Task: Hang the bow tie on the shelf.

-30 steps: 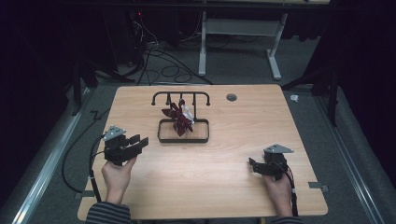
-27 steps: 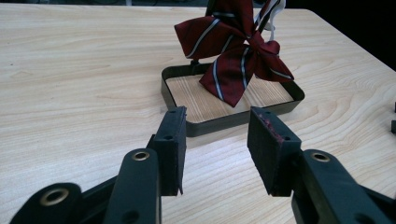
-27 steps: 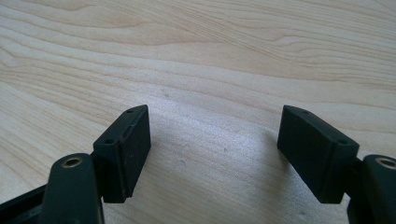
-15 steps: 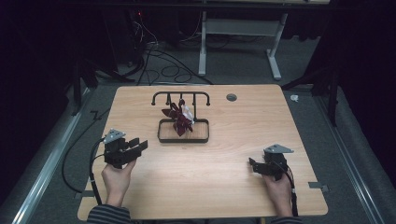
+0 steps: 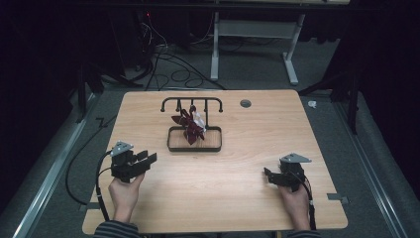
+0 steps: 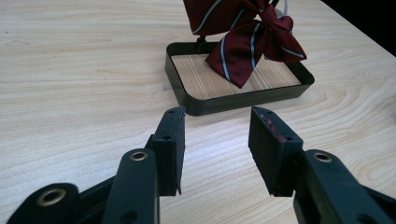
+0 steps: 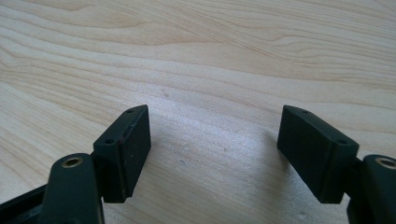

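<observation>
Pale, light-wood grain with wavy streaks across the table (image 5: pixel 237 198). Dark red with thin white and dark stripes on the bow tie (image 6: pixel 252 42), upper centre of the left gripper view. Black metal on the rack's tray rim (image 6: pixel 187 100) and hooked bar (image 5: pixel 192 101); pale wood inside the tray. Matte black on the left gripper (image 6: pixel 215 140) and right gripper (image 7: pixel 212 154), brass-coloured rivets at the lower corners. Grey carpet (image 5: pixel 247 74), upper frame.

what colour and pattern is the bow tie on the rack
Dark red bow tie with thin pale diagonal stripes; the left gripper view shows it best.
</observation>
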The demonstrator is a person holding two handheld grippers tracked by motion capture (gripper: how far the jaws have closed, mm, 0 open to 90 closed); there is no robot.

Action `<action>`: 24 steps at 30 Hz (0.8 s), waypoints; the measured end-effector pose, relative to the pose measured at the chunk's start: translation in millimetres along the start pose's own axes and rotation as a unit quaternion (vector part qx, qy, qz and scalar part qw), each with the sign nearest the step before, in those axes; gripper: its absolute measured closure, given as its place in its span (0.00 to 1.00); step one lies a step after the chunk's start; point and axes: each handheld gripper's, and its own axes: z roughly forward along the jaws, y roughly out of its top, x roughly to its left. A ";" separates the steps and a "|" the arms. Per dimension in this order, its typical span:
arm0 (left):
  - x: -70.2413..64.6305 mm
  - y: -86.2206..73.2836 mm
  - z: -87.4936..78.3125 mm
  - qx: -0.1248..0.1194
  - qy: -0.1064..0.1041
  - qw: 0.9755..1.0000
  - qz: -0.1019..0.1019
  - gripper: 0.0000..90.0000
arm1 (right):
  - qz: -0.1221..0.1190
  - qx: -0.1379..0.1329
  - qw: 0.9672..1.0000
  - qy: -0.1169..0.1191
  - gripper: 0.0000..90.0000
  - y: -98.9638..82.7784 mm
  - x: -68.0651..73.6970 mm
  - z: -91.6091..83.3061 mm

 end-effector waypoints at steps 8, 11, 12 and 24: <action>1.6 -5.4 2.6 0.004 0.001 1.000 -0.006 0.63 | 0.000 0.000 1.000 0.000 0.30 0.0 0.0 0.0; 2.0 -7.2 3.9 0.008 0.003 1.000 -0.007 0.63 | 0.000 0.000 1.000 0.000 0.30 0.0 0.0 0.0; 2.5 -8.3 4.6 0.009 0.003 1.000 -0.008 0.63 | 0.000 0.000 1.000 0.000 0.30 0.0 0.0 0.0; 5.5 -16.5 7.6 0.015 0.002 1.000 -0.018 0.63 | 0.000 0.000 1.000 0.000 0.30 0.0 0.0 0.0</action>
